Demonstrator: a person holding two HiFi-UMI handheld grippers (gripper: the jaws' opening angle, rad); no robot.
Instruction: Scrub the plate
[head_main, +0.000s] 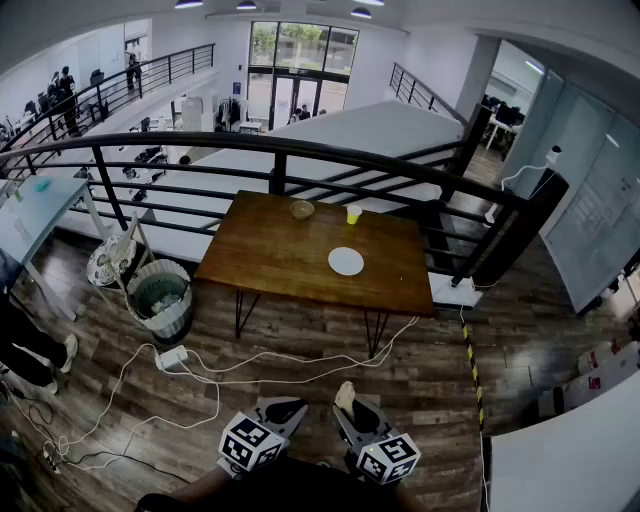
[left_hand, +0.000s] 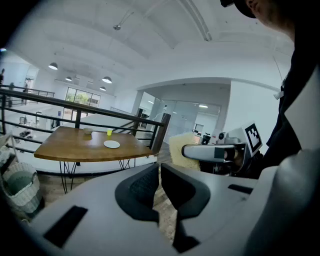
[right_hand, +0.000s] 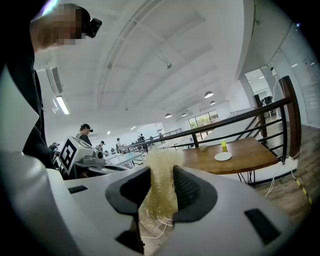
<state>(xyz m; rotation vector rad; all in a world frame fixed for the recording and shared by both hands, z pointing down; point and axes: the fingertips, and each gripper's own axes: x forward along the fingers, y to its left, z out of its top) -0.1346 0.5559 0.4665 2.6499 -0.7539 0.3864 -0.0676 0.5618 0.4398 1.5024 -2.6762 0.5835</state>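
A white plate lies on the brown wooden table, far ahead of both grippers. It shows small in the left gripper view and the right gripper view. My right gripper is shut on a pale yellow fibrous scrubber, which sticks up between the pads. That scrubber also shows in the left gripper view. My left gripper is shut with nothing between its jaws. Both grippers hang low, close together, over the wood floor.
A small bowl and a yellow cup stand at the table's far edge. A black railing runs behind the table. A wicker bin stands left of it. White cables and a power strip lie on the floor between.
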